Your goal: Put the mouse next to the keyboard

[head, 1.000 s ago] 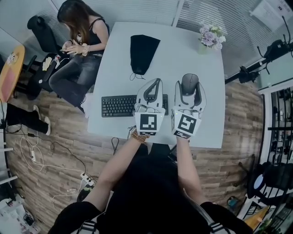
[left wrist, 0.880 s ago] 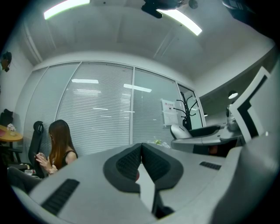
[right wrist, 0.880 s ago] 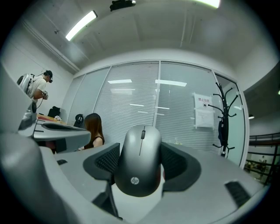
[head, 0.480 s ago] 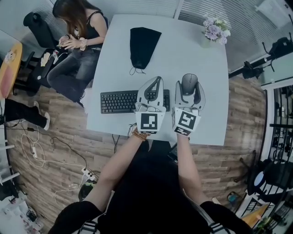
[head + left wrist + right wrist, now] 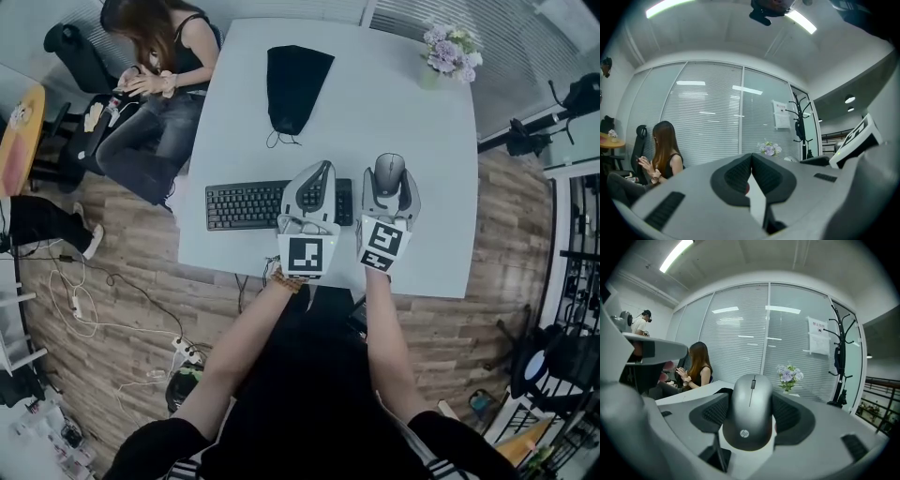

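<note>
your right gripper (image 5: 388, 190) has the mouse (image 5: 389, 172) clamped btwn its fingers (image 5: 794, 416), one pad on each side of the grey shell, scroll wheel pointing away from you. in the head view the mouse sits over the white counter (image 5: 375, 94), just right of the keyboard (image 5: 246, 204) and about level w/ its right end; can't tell if it's touching the counter or held just above it

your left gripper (image 5: 322, 174) is beside the right one, over the keyboard's right end. its fingers (image 5: 733, 176) are pressed together at the tips w/ nothing btwn them

the keyboard lies parallel to the counter's near edge. a black pouch (image 5: 295, 80) lies further back near the counter's middle, well apart from the keyboard, and a small vase of flowers (image 5: 452, 47) stands at the far right corner. a person (image 5: 155, 56) sits at the counter's far left side, looking down at their hands
</note>
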Motion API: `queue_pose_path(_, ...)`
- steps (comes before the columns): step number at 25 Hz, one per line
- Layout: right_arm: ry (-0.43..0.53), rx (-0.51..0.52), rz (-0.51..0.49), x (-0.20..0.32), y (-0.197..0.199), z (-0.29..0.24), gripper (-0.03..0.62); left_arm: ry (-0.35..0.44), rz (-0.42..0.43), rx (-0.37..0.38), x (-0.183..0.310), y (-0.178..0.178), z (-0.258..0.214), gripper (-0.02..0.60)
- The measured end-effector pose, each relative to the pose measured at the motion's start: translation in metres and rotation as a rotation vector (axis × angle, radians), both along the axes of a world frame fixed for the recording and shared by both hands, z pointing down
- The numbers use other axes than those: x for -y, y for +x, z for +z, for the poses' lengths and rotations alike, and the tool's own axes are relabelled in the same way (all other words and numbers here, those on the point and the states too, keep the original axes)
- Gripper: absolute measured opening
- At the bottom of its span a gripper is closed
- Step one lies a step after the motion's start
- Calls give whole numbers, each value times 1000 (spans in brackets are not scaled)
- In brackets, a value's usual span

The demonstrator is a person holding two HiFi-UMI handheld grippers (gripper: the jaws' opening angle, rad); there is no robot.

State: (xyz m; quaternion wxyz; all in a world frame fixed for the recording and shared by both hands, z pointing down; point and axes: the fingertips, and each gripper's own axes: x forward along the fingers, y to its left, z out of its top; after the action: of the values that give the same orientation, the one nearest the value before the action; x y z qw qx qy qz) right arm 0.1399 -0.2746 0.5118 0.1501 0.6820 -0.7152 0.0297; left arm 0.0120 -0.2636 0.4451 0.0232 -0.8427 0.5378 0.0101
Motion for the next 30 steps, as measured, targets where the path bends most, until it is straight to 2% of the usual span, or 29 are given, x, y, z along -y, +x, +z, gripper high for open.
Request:
queue_pose_path(2,-20,-4,-2,3,1,12,294,20,-2,2,1,1,1,12)
queue_pose_path(5,-57,-6,-3,5,4,32,293,-19,0,5,0,3,11,12)
queue_pose_path(12,-166,3,-4,3,11,82,293,2,-8,13,3,6,16,12)
queue_pose_path(21,-237,9,-1,0,18,114,295,-12,-11,23,6,13,27,12)
queue_pose_path(27,-285,2,-6,-3,21,136,295,-38,-24,-10,10,16,36,12)
queue_pose_path(30,-309,2,-9,-6,22,145,295,-40,-22,8,12,16,39,12)
